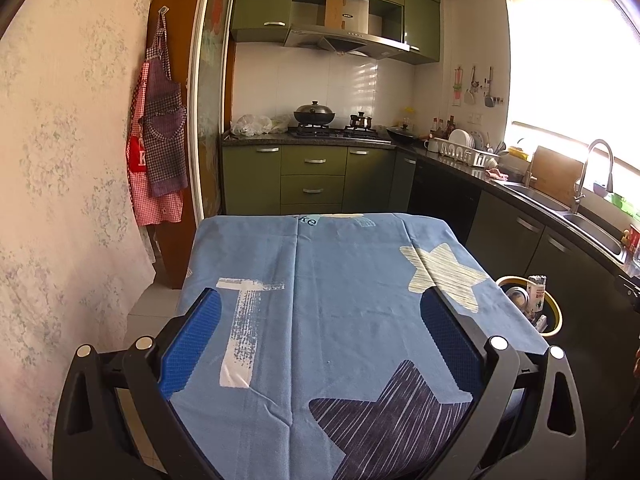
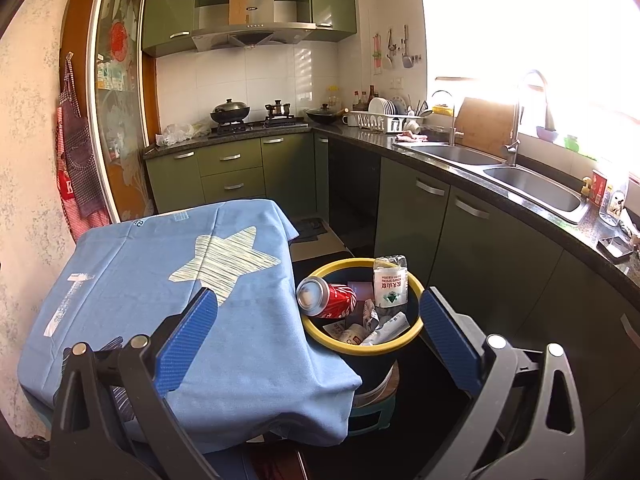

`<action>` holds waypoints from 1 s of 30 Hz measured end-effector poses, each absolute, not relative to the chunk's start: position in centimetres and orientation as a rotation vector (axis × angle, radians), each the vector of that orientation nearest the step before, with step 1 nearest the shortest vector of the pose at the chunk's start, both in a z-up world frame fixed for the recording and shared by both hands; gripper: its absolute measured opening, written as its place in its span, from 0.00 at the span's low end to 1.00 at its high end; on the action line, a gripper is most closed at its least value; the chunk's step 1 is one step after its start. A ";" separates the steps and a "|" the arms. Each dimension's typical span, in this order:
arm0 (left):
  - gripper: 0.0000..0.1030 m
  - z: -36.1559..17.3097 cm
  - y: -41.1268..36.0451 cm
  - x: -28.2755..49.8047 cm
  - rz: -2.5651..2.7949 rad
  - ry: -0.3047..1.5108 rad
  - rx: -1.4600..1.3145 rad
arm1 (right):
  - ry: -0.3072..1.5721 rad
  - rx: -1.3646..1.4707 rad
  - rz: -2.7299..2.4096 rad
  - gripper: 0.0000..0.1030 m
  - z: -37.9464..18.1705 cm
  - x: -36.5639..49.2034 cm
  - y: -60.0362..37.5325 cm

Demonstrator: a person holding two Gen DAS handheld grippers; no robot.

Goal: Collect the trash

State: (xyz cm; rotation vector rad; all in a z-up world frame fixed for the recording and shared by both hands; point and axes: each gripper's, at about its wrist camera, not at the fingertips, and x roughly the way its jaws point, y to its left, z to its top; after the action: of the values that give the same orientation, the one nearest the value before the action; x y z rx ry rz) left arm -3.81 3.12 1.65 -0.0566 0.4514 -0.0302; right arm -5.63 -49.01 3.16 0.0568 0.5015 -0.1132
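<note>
Right tongs [image 2: 316, 316] agape; can [image 2: 328, 299] sideways

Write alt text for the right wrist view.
A yellow-rimmed trash bin beside a blue star-print tablecloth holds a red soda can, a crushed water bottle and wrappers. The right gripper hovers above it, jaws open and empty, in a green kitchen.

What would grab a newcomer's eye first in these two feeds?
The blue star-print cloth over the table fills the left view, bare of trash. In the right view, just off the table's right edge, the yellow-rimmed bin is packed: a red can leaning on its rim and a crushed bottle sticking up. Both tongs are open and empty.
</note>
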 end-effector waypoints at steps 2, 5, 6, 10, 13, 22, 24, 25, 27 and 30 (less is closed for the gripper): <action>0.95 1.7 3.1 -3.8 -0.030 0.451 -0.056 | 0.502 0.058 -0.112 0.93 3.1 -5.6 -49.0; 0.95 1.7 3.1 -3.8 -0.031 0.453 -0.057 | 0.502 0.058 -0.111 0.93 3.0 -5.6 -49.0; 0.95 1.6 3.0 -3.8 -0.032 0.454 -0.056 | 0.502 0.058 -0.112 0.93 3.0 -5.6 -49.0; 0.95 1.3 3.0 -3.6 -0.035 0.458 -0.059 | 0.502 0.058 -0.112 0.93 3.1 -5.6 -49.0; 0.95 1.3 3.1 -3.6 -0.035 0.459 -0.060 | 0.502 0.058 -0.112 0.93 3.0 -5.6 -49.0; 0.95 1.0 2.9 -3.5 -0.041 0.464 -0.062 | 0.504 0.057 -0.110 0.93 2.9 -5.6 -48.9; 0.95 1.0 2.9 -3.5 -0.043 0.465 -0.064 | 0.504 0.056 -0.110 0.93 2.8 -5.6 -48.8; 0.95 1.0 2.9 -3.5 -0.043 0.465 -0.063 | 0.504 0.057 -0.109 0.93 2.8 -5.6 -48.8; 0.95 1.0 2.9 -3.4 -0.042 0.465 -0.063 | 0.504 0.056 -0.110 0.93 2.8 -5.6 -48.8; 0.95 0.9 2.9 -3.4 -0.044 0.467 -0.063 | 0.504 0.056 -0.108 0.93 2.8 -5.6 -48.7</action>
State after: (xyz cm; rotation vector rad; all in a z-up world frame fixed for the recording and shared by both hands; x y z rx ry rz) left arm -3.41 2.86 0.91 -0.0632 0.4672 -0.0444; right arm -5.56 -48.72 2.78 0.0564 0.5043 -0.1084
